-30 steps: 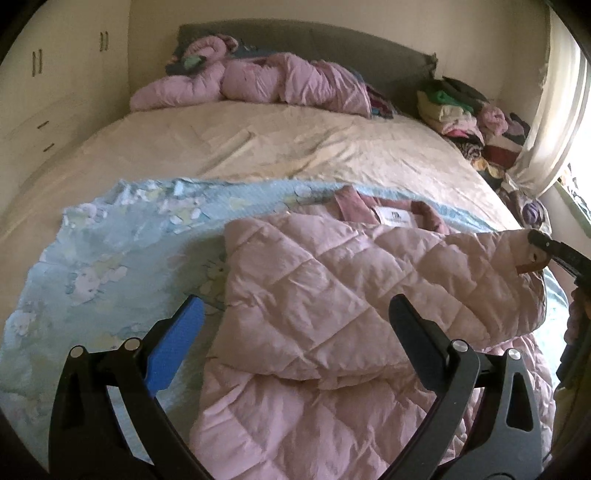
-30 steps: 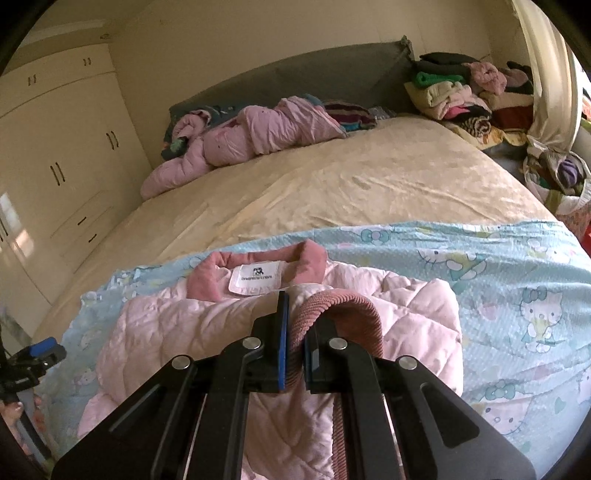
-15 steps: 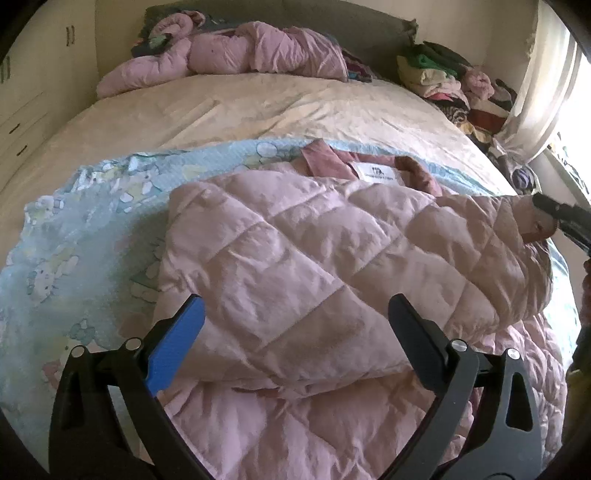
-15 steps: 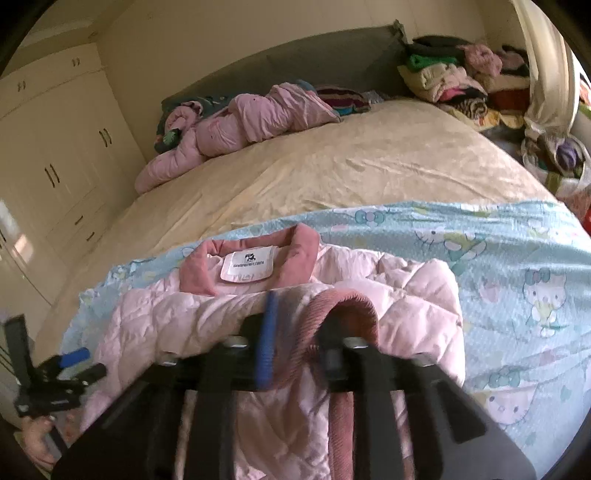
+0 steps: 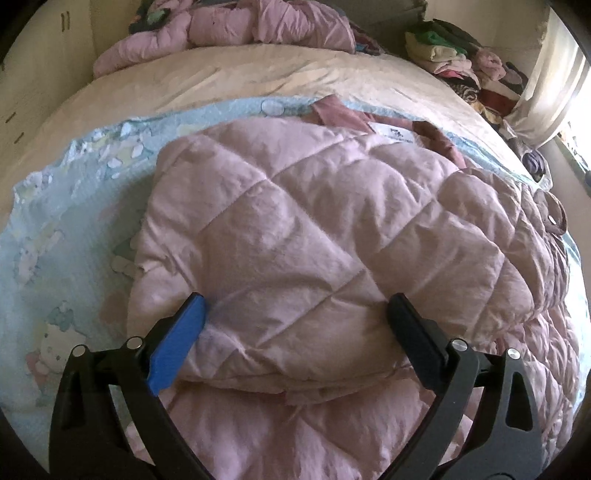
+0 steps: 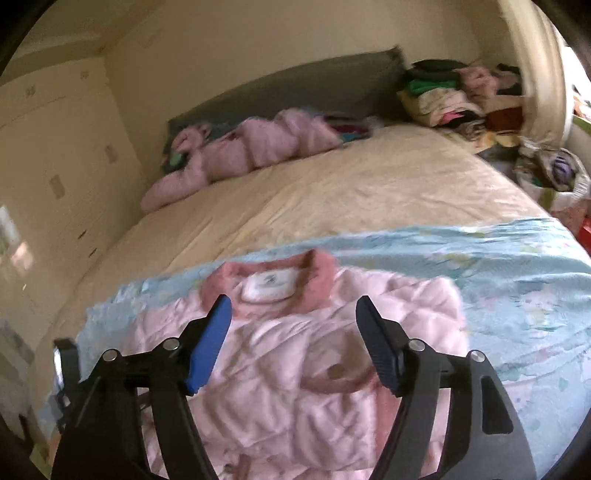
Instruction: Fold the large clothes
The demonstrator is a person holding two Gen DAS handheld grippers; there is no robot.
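Right gripper (image 6: 293,314) released the sleeve; quilted pink jacket (image 5: 314,240) lies folded, both jaws wide.

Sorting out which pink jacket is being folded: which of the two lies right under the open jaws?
The quilted pink jacket spread on the blue blanket, white label at its collar. The other pink jacket lies crumpled by the headboard.

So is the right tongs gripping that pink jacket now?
No, the right tongs stand open above the jacket, with nothing between the fingers.
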